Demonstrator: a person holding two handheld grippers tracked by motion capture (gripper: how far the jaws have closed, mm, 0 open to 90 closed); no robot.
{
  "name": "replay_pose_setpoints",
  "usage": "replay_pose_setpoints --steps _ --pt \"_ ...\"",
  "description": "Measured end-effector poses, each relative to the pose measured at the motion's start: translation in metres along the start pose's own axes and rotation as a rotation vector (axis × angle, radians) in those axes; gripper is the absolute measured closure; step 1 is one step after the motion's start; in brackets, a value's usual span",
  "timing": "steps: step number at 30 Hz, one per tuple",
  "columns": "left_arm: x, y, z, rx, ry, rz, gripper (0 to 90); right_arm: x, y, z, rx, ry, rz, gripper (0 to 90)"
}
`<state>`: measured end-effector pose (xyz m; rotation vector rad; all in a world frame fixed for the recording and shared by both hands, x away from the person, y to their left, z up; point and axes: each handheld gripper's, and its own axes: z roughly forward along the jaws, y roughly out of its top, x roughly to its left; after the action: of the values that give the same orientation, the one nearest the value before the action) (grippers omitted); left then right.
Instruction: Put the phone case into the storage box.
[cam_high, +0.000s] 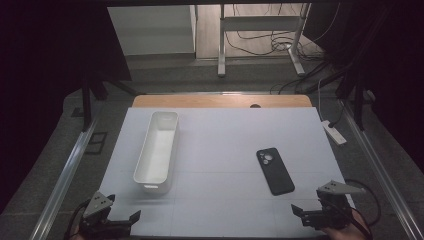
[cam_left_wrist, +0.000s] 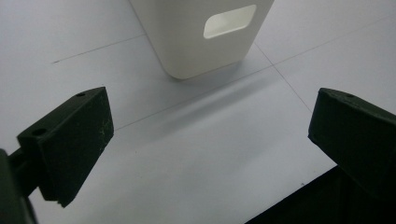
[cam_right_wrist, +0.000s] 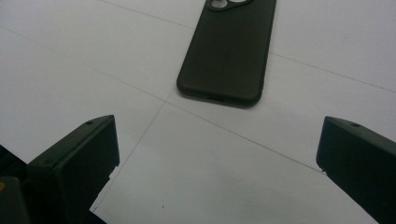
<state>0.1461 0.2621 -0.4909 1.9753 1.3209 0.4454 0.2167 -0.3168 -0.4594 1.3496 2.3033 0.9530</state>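
Observation:
A long white bin (cam_high: 157, 150) stands on the left half of the white table sheet (cam_high: 225, 150); its near end with a handle slot (cam_left_wrist: 208, 35) faces me in the left gripper view. A black phone (cam_high: 275, 171) lies back up on the right half, its camera end away from me, and its near end (cam_right_wrist: 226, 56) appears in the right gripper view. My left gripper (cam_high: 122, 220) rests at the front left edge, open and empty, short of the bin. My right gripper (cam_high: 306, 214) sits at the front right edge, open and empty, just below the phone.
A wooden table edge (cam_high: 220, 101) lies beyond the sheet. A power strip (cam_high: 334, 132) hangs off the right side. Metal rails (cam_high: 67, 172) run along both sides, and a desk frame with cables (cam_high: 260, 35) stands behind.

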Motion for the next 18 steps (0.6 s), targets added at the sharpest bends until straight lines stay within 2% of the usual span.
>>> replay_pose_setpoints --steps 4,18 --pt "0.0010 -0.0008 -0.0008 -0.010 -0.010 -0.006 1.1 0.0008 0.0002 0.0003 0.003 -0.002 -0.004 0.0" --pt "0.0008 -0.0004 0.0005 0.003 -0.009 -0.005 0.7 0.0026 0.0007 0.0009 0.012 0.005 -0.024 0.0"
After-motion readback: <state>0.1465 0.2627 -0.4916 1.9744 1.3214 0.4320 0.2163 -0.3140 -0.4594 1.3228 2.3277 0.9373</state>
